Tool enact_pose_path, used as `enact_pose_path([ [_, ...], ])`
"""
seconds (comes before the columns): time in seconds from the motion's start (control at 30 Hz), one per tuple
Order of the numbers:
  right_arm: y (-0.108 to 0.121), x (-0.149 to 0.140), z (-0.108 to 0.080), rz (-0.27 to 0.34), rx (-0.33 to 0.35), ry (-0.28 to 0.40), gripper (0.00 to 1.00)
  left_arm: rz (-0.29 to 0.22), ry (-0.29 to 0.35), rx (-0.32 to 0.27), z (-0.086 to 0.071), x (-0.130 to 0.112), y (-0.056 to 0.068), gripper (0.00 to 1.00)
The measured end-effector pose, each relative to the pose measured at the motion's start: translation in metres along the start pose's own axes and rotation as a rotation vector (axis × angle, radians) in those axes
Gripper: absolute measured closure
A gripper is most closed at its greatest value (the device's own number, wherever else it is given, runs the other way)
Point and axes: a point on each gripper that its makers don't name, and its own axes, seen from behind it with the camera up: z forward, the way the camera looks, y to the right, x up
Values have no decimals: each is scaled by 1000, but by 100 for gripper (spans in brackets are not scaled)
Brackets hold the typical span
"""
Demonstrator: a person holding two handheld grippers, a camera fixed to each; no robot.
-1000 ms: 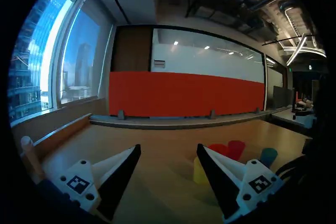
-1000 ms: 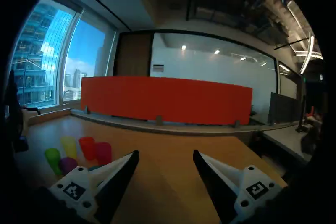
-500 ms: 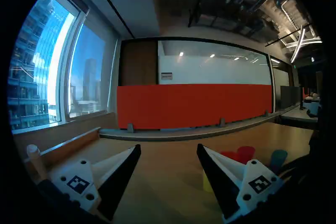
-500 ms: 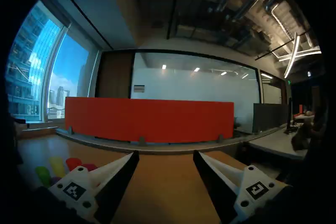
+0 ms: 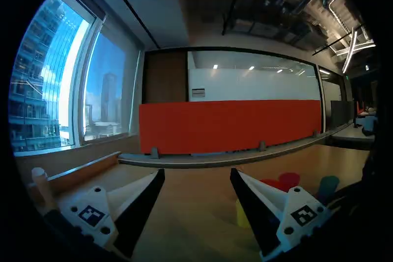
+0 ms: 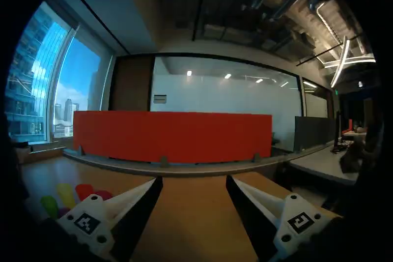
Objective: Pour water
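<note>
In the left gripper view, the yellow plastic cup (image 5: 240,214) stands on the light wooden desk (image 5: 196,222) just behind your left gripper's right-hand finger, partly hidden by it. 2 red plastic cups (image 5: 284,181) sit past it, and a teal plastic cup (image 5: 328,185) stands further to the right. In the right gripper view the cluster lies low on the left beside the finger: a green plastic cup (image 6: 48,205), a yellow one, a red one, a magenta plastic cup (image 6: 103,194) and a purple plastic cup (image 6: 63,211) that barely shows.

Your left gripper (image 5: 196,171) has its jaws spread wide, with bare desk between them. Your right gripper (image 6: 194,179) is the same, jaws spread and pinching nothing. Both hover level above the desk, apart from the cups.

Each finger carries a square black-and-white marker (image 5: 92,215), a coded pattern rather than words. A long orange-red partition panel (image 5: 231,125) runs along the desk's far edge. On the white wall above it hangs a small wall plate (image 5: 198,93), too small to read. Tall windows (image 5: 44,100) on the left show city towers.
</note>
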Motion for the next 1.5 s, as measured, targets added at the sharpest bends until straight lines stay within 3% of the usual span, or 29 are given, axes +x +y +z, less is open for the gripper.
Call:
enact_pose_path([
  [0.63, 2, -7, -3, -6, -12, -28, 0, -30, -36, 15, -8, -42, -6, 1],
  [1.5, 7, -6, -10, -7, -20, -32, 1, -64, -53, -6, -10, -69, -8, 1],
])
